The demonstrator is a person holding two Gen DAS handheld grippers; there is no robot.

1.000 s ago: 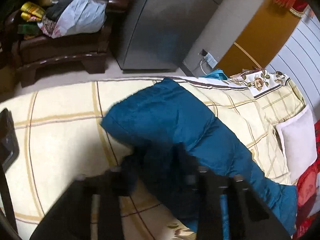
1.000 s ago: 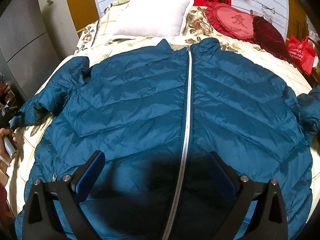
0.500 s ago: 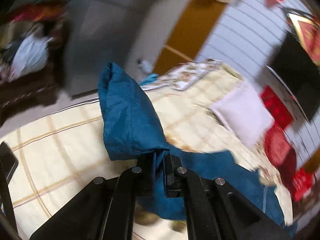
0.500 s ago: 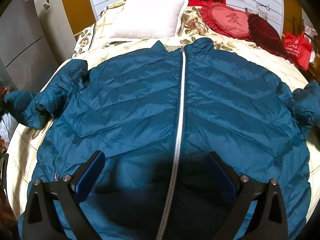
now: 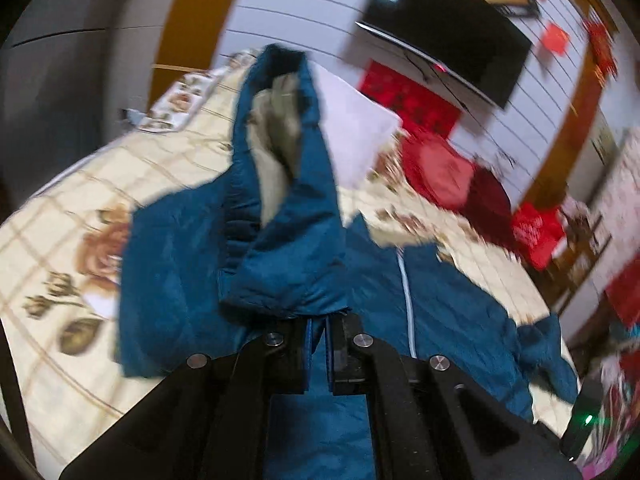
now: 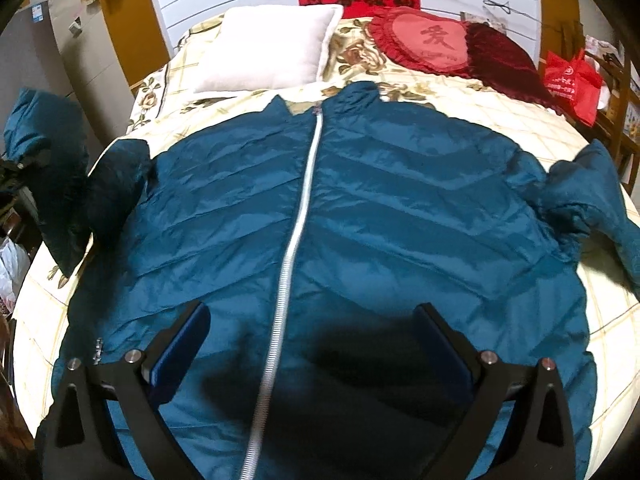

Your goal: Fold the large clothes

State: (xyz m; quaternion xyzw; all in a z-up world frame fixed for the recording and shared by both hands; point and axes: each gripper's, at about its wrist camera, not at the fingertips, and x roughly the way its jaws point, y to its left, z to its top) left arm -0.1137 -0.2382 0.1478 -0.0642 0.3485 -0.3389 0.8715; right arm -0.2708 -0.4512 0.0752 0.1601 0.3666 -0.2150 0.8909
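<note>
Fabric of the teal sleeve [image 5: 288, 240] is pinched in my left tool [image 5: 318, 344], its two sides pressed together on the cuff end, so the sleeve stands up from the tool, clear of the bed [image 5: 60, 240]. The sleeve mouth gapes at the top and shows a pale olive lining [image 5: 276, 132] inside it. Behind the lifted sleeve, the rest of the jacket [image 5: 440, 312] lies flat on the bed, with its pale zipper [image 5: 407, 304] running down the front.

My right tool [image 6: 312, 340] is spread wide, pinching nothing, and hovers over the lower front of the jacket [image 6: 380, 208]; whether it touches the cloth I cannot tell. The jacket lies face up across the bed [image 6: 520, 120], zipped to the collar, the silver zipper [image 6: 296, 240] running between my spread fingers [image 6: 180, 352]. Its other sleeve [image 6: 588, 200] lies bunched at the far side of the bed. At the opposite edge the lifted sleeve [image 6: 48, 160] hangs in the air.

Beyond the collar sit a white pillow [image 6: 268, 48], a red heart cushion [image 6: 428, 40] and a dark red cushion [image 6: 500, 60]. A red bag [image 6: 572, 80] rests beside the bed; what it holds I cannot see.
</note>
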